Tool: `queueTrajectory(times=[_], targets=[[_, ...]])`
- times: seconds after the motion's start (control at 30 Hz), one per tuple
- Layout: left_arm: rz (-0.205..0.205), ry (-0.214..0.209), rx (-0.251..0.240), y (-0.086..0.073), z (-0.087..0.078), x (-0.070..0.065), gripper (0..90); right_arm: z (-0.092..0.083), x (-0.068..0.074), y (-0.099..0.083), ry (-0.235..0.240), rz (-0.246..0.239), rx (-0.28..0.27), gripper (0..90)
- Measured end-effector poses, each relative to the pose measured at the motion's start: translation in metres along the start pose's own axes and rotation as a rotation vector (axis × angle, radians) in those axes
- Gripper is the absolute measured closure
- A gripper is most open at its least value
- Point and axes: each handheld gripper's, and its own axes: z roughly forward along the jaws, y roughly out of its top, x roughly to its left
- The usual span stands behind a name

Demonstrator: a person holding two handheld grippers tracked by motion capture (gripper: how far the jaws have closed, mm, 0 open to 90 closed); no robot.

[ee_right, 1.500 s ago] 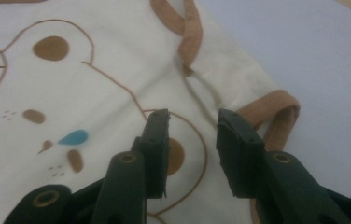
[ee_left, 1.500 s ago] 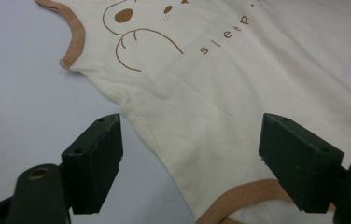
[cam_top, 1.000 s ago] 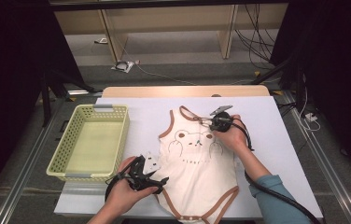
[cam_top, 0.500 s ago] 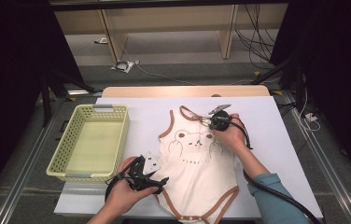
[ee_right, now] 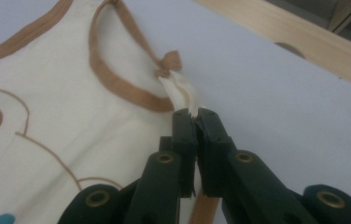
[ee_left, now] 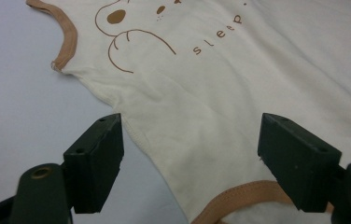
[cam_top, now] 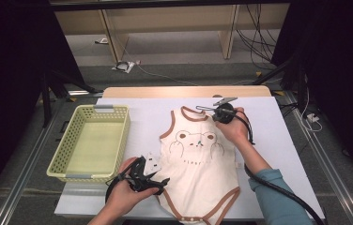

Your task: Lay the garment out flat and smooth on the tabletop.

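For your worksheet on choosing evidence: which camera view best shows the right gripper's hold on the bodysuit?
The right gripper view: the right gripper pinches the bodysuit shoulder strap close up. The high view shows it small; the left gripper view shows lower cloth.

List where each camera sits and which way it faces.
High view: above the person's side, looking forward and down on the table; both forearms and hands show.
Left gripper view: rides the left gripper, jaws open over the bodysuit hem.
Right gripper view: rides the right gripper, jaws just closed on a shoulder strap.
Shared: the bodysuit's bear print.
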Motion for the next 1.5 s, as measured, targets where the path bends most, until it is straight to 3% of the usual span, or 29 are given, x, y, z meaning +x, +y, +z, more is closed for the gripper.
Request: queueTrajectory(times=[0.23,0.37,0.47,0.67,0.83,0.93,1.1,1.3,1.5], targets=[[0.001,-0.004,-0.003,0.001,0.001,-0.002,22.8,0.0,-0.019,0.012,-0.084,0.077,-0.057,85.9],[0.005,-0.005,-0.002,0.0,0.0,-0.002,22.7,0.004,-0.027,0.014,-0.159,0.111,-0.045,82.3],[-0.001,-0.002,-0.004,0.0,0.0,-0.002,22.8,0.004,-0.025,0.013,-0.154,0.083,-0.038,81.5],[0.0,0.0,0.002,-0.001,0.0,-0.002,23.8,-0.002,-0.019,0.009,-0.112,0.047,-0.022,78.1],[-0.026,-0.004,0.019,-0.006,-0.003,0.0,31.9,-0.019,-0.013,-0.009,-0.062,0.024,-0.006,74.8],[-0.048,-0.011,0.045,-0.011,-0.005,0.003,39.3,-0.034,-0.008,-0.027,-0.028,0.009,0.011,72.7],[-0.046,-0.021,0.095,-0.021,-0.011,0.002,51.0,-0.067,0.004,-0.07,0.05,0.001,0.035,70.7],[-0.031,-0.045,0.154,-0.029,-0.011,-0.002,56.8,-0.104,0.022,-0.116,0.109,0.009,0.042,68.7],[-0.01,-0.081,0.19,-0.033,-0.008,-0.009,60.7,-0.135,0.043,-0.145,0.162,-0.007,0.066,66.7]])
